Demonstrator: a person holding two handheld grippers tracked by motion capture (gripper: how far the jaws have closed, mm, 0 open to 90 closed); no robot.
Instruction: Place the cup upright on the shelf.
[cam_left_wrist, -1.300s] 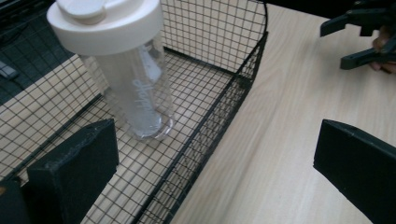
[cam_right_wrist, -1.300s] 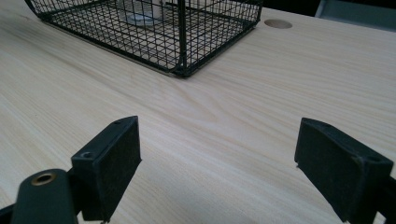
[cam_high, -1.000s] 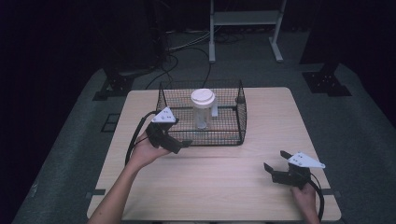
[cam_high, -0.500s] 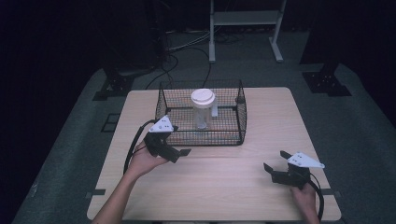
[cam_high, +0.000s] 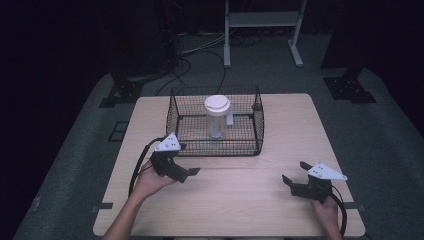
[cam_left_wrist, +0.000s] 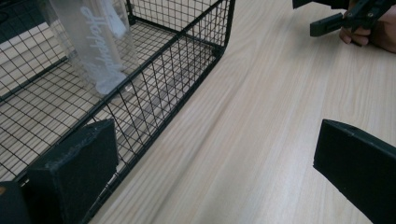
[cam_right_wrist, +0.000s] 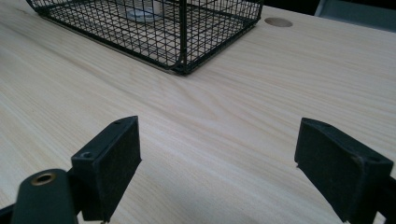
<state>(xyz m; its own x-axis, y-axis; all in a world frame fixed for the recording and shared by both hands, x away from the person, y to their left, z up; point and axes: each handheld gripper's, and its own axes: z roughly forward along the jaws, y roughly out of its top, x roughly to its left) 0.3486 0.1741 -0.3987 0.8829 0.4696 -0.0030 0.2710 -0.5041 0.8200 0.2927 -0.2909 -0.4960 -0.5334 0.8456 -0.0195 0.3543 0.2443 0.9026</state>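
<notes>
L gripper (cam_high: 186, 173) sits over the wooden table (cam_high: 240, 200) just in front of the wire basket (cam_high: 216, 146), near its front-left corner; jaws spread wide, nothing btwn them but bare tabletop. In the left gripper view one pad (cam_left_wrist: 74, 172) lies right up against the basket's front mesh wall, can't tell if it actually touches; the other pad (cam_left_wrist: 357, 168) is well out over the wood. R gripper (cam_high: 296, 176) is at the table's near-right part, well apart from the basket, held by the person's right hand (cam_high: 327, 212); jaws also wide open & empty, both pads (cam_right_wrist: 109, 161) low over the wood w/ only tabletop in the gap. Clear plastic bottle (cam_high: 216, 116) w/ white lid stands upright inside the basket, roughly mid-basket toward the back wall; white script lettering runs down its side in the left gripper view (cam_left_wrist: 100, 44). Neither gripper touches the bottle. Person's left hand (cam_high: 147, 180) wraps the L gripper from below, cable (cam_high: 137, 165) looping off to its left. R gripper also appears at the top right of the left gripper view (cam_left_wrist: 348, 16), far across the table.
</notes>
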